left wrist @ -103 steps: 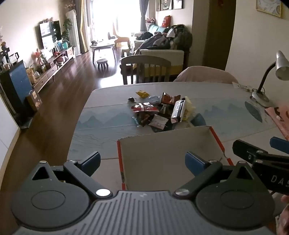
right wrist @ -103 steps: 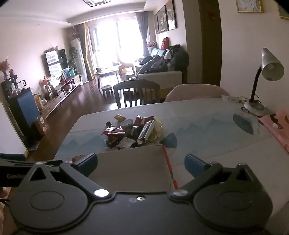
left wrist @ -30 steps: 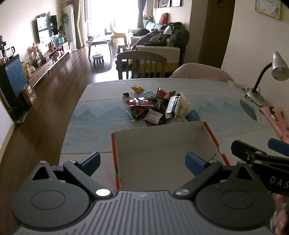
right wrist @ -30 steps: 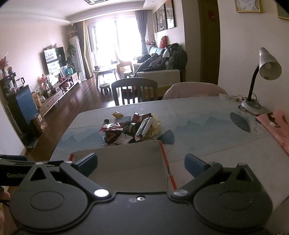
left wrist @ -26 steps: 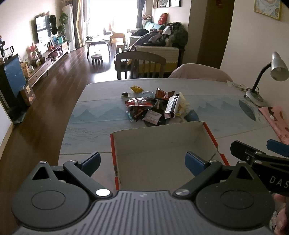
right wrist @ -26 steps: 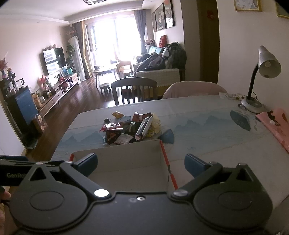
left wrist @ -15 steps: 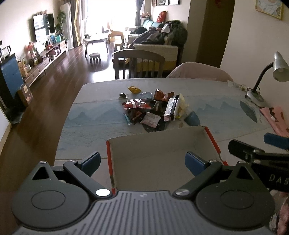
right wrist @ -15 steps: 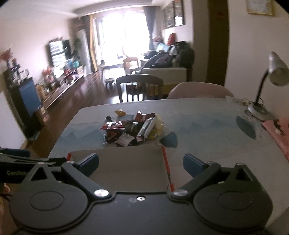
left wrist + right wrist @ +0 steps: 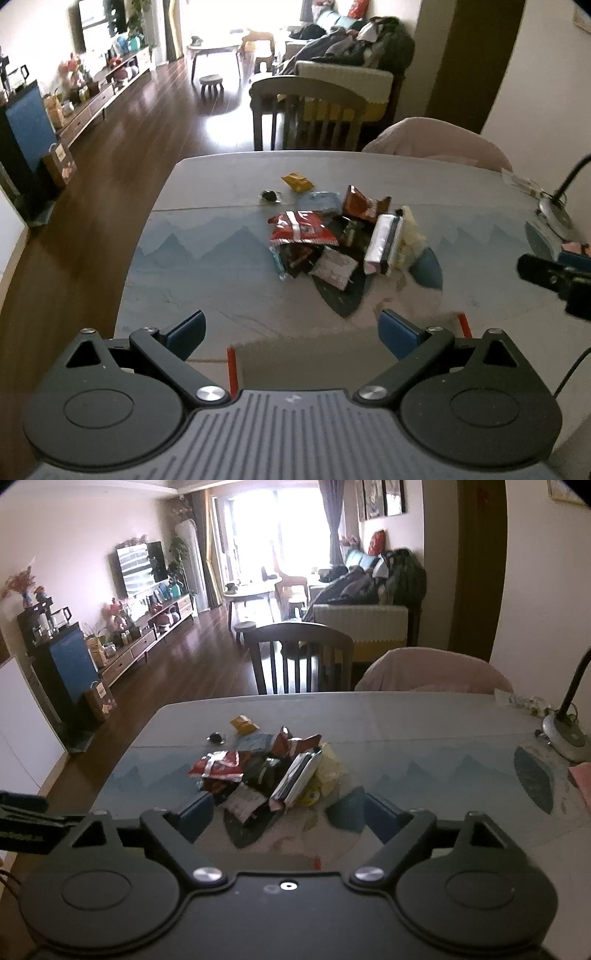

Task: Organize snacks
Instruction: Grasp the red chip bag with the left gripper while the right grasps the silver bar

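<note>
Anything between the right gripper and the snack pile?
Nothing visible. The right gripper, its jaws closing with nothing between them, faces the snack pile across bare table. The cardboard box lies under the grippers, not in the path.

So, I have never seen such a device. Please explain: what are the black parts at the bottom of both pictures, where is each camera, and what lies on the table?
Each black part is a two-finger gripper that a person holds in one hand. A camera on it looks forward along its fingers. One picture comes from the left gripper, the other from the right gripper. Both hold nothing; the right one's jaws are closing on empty air. On the table lies a pile of snack packets, with a cardboard box nearer and a desk lamp aside.
</note>
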Motion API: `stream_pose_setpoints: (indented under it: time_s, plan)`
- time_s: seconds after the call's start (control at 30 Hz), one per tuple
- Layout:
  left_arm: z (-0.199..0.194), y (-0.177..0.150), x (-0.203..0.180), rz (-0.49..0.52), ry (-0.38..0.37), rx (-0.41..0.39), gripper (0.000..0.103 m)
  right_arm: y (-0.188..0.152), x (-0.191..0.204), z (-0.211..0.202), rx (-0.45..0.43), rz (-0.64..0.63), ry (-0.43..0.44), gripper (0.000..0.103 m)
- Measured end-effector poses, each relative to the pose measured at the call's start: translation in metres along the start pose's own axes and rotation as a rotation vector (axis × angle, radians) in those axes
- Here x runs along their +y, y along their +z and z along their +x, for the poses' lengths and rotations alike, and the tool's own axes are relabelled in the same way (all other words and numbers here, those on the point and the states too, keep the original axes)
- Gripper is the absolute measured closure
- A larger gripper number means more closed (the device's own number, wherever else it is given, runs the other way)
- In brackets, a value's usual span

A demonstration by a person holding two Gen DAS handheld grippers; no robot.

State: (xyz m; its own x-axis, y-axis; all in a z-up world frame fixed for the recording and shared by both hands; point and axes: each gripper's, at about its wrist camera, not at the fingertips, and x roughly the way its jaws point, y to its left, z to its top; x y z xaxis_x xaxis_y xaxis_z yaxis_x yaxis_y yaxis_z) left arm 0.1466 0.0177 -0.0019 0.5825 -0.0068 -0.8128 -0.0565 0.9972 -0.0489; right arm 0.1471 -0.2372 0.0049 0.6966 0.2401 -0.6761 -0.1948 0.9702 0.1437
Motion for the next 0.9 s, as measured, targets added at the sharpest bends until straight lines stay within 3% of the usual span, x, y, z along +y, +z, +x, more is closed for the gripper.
stream_pose_setpoints:
  time_s: [0.47, 0.63, 0.9]
  plan:
    - [0.066, 0.092, 0.001, -0.045, 0.012, 0.108, 0.006, 0.073, -0.058, 0.108, 0.252, 0.027, 0.083, 0.027]
    - [0.106, 0.114, -0.006, -0.043, 0.039, 0.148, 0.010, 0.078, -0.064, 0.147, 0.323, 0.055, 0.106, 0.032]
    - [0.183, 0.131, -0.021, -0.023, 0.053, 0.282, 0.010, 0.068, -0.057, 0.206, 0.438, 0.092, 0.138, 0.041]
